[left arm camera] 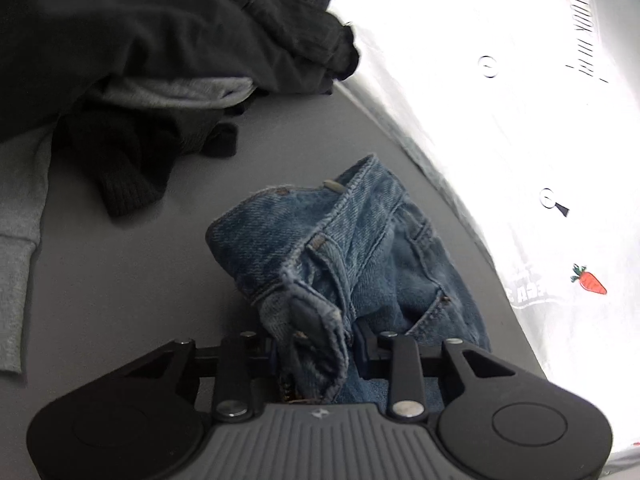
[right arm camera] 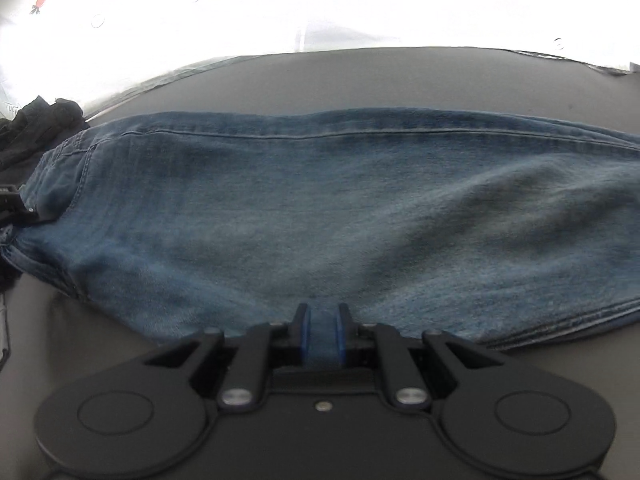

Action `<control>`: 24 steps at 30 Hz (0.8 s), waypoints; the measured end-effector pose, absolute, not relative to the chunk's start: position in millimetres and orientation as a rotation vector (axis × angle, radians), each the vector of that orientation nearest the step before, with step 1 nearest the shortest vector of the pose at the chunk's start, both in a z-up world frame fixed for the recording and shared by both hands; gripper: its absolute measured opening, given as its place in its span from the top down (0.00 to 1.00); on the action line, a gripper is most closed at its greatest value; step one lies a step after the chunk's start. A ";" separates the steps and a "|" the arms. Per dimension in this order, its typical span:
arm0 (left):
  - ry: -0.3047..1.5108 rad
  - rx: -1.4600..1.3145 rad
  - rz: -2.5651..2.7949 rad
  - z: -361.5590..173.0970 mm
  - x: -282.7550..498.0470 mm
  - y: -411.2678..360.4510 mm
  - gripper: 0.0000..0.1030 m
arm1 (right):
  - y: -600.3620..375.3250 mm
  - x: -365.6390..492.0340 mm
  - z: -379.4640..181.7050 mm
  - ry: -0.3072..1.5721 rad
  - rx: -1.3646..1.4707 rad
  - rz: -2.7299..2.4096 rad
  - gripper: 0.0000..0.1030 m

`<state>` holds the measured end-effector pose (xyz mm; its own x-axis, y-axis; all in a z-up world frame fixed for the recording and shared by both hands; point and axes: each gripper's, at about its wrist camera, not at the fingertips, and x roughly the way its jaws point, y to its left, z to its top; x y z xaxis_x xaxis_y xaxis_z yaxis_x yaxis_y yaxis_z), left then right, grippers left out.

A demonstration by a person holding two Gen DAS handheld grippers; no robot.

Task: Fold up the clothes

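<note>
1. We see one pair of blue denim jeans point(right arm camera: 320, 208) lying across a smooth grey surface point(left arm camera: 120, 280). The cloth is faded, with a twill weave and double stitched seams.
2. In the right wrist view, one long seam runs straight along the far edge of the jeans, and the cloth makes soft, shallow wrinkles.
3. The right gripper point(right arm camera: 320, 332) is closed on the near edge of the jeans. A narrow fold of denim is pinched between its two blue pads.
4. In the left wrist view, the waistband end of the jeans is bunched into a thick lump. We count one metal button and some small copper rivets at the pockets.
5. The left gripper point(left arm camera: 316, 352) is clamped on this bunched waistband; the denim fills the gap between its two black fingers.
6. Beyond it lies one pile of dark clothes point(left arm camera: 160, 40), with a ribbed black knit piece and a soft grey garment point(left arm camera: 180, 94) among them.
7. At the left edge we see one more grey sweatshirt point(left arm camera: 20, 220) with a ribbed cuff.
8. Beside the grey surface is a bright white sheet point(left arm camera: 520, 160), printed with small carrots; we count one in the left view and two in the right.
</note>
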<state>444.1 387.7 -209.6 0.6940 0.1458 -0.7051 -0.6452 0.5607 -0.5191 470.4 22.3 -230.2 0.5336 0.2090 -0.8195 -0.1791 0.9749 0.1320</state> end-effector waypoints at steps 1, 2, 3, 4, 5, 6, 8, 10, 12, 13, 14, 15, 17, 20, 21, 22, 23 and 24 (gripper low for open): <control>0.631 -0.811 0.480 -195.8 445.2 379.0 0.68 | 12.4 466.7 -226.5 0.969 0.043 0.209 0.88; 0.602 -0.761 0.449 -181.0 446.6 369.0 0.69 | 0.3 464.0 -223.8 0.963 0.067 0.183 0.88; 0.573 -0.707 0.410 -164.7 448.7 356.0 0.70 | -12.3 461.5 -221.3 0.957 0.094 0.156 0.88; 0.549 -0.657 0.363 -149.9 451.7 342.5 0.70 | -24.8 459.0 -218.8 0.952 0.121 0.130 0.88; 0.526 -0.603 0.301 -134.7 455.7 326.6 0.71 | -39.1 456.4 -216.0 0.943 0.142 0.103 0.87; 0.503 -0.542 0.240 -118.7 459.8 306.9 0.72 | -53.8 453.7 -213.2 0.933 0.163 0.077 0.87; 0.459 -0.411 0.126 -88.8 465.8 261.6 0.72 | -84.4 447.2 -207.3 0.910 0.197 0.022 0.87; 0.431 -0.302 -0.002 -65.1 474.0 205.9 0.72 | -116.9 439.2 -201.0 0.883 0.221 -0.039 0.87; 0.434 -0.210 -0.151 -50.4 484.0 141.8 0.71 | -148.6 433.7 -195.8 0.868 0.257 -0.093 0.84; 0.456 -0.172 -0.223 -51.9 491.0 110.4 0.69 | -166.6 431.7 -193.7 0.859 0.277 -0.124 0.84; 0.491 -0.127 -0.302 -59.1 498.7 77.8 0.60 | -181.5 429.6 -192.6 0.854 0.286 -0.150 0.83; 0.541 -0.074 -0.387 -72.5 507.3 42.2 0.44 | -195.6 427.3 -191.9 0.851 0.291 -0.175 0.82; 0.705 -0.024 -0.490 -106.4 519.6 -9.6 0.27 | -220.3 425.3 -190.6 0.843 0.301 -0.210 0.79; 0.846 -0.029 -0.585 -141.6 517.5 -52.4 0.28 | -252.4 427.9 -187.3 0.814 0.309 -0.226 0.72; 0.836 -0.048 -0.600 -145.7 510.1 -54.1 0.27 | -258.2 431.3 -187.4 0.808 0.301 -0.222 0.67; 0.825 -0.053 -0.587 -146.1 503.4 -51.8 0.26 | -263.1 436.8 -188.7 0.812 0.300 -0.216 0.65; 0.815 -0.050 -0.552 -145.3 498.8 -47.1 0.23 | -267.8 442.5 -189.4 0.815 0.312 -0.201 0.64; 0.799 -0.047 -0.501 -144.3 496.2 -39.2 0.20 | -272.5 448.1 -190.0 0.816 0.326 -0.184 0.64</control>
